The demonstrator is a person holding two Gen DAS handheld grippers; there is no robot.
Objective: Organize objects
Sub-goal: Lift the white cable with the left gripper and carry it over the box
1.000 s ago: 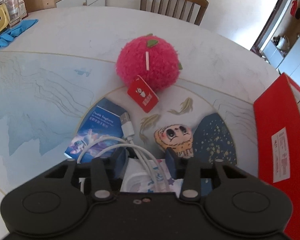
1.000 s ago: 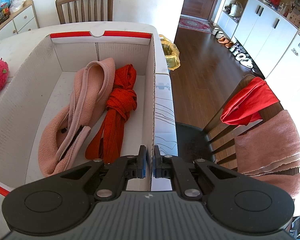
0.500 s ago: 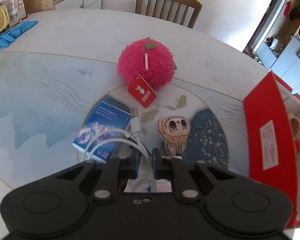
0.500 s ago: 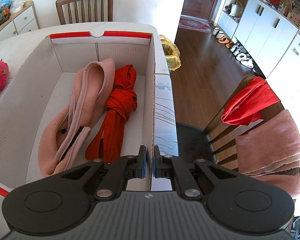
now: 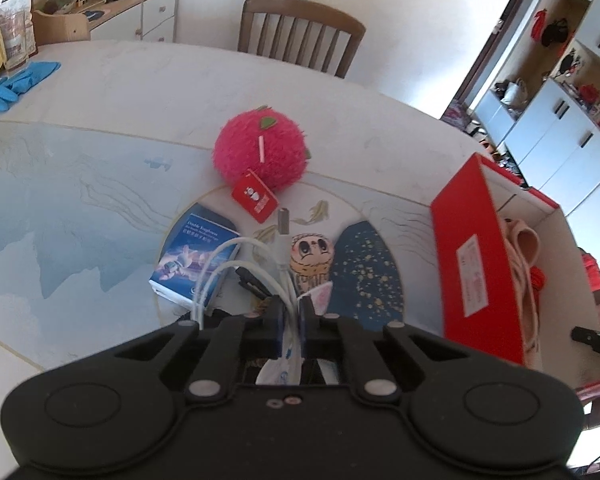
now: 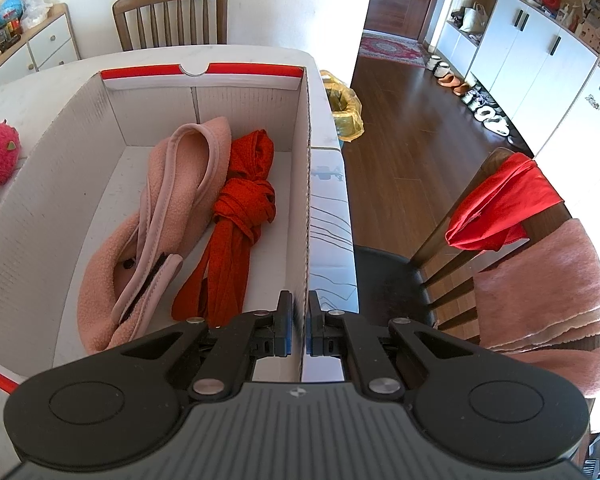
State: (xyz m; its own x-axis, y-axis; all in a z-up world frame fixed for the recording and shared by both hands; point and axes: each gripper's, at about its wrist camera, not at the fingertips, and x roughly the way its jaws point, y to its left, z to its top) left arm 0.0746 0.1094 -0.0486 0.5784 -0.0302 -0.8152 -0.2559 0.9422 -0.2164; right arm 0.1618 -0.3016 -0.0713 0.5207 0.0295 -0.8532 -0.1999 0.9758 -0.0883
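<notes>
My left gripper (image 5: pixel 290 304) is shut on a coiled white USB cable (image 5: pixel 236 248) and a white printed packet (image 5: pixel 284 364), held above the table. Below lie a blue booklet box (image 5: pixel 194 260), a round owl-face toy (image 5: pixel 312 256) and a pink plush ball (image 5: pixel 260 156) with a red tag (image 5: pixel 255 196). The red-and-white cardboard box (image 5: pixel 472 264) stands to the right. My right gripper (image 6: pixel 299 308) is shut on the box's right wall (image 6: pixel 304 200). Inside the box lie a pink fleece piece (image 6: pixel 160 232) and a knotted red cloth (image 6: pixel 240 216).
Blue gloves (image 5: pixel 16 84) and a glass (image 5: pixel 16 40) sit at the table's far left. A wooden chair (image 5: pixel 300 40) stands behind the table. Another chair (image 6: pixel 500 240), draped with red and pink cloth, stands right of the box. A small black item (image 5: pixel 252 280) lies under the cable.
My left gripper went from open to shut on the cable and packet, then lifted them up and back from the table. The right gripper stayed still on the box wall.
</notes>
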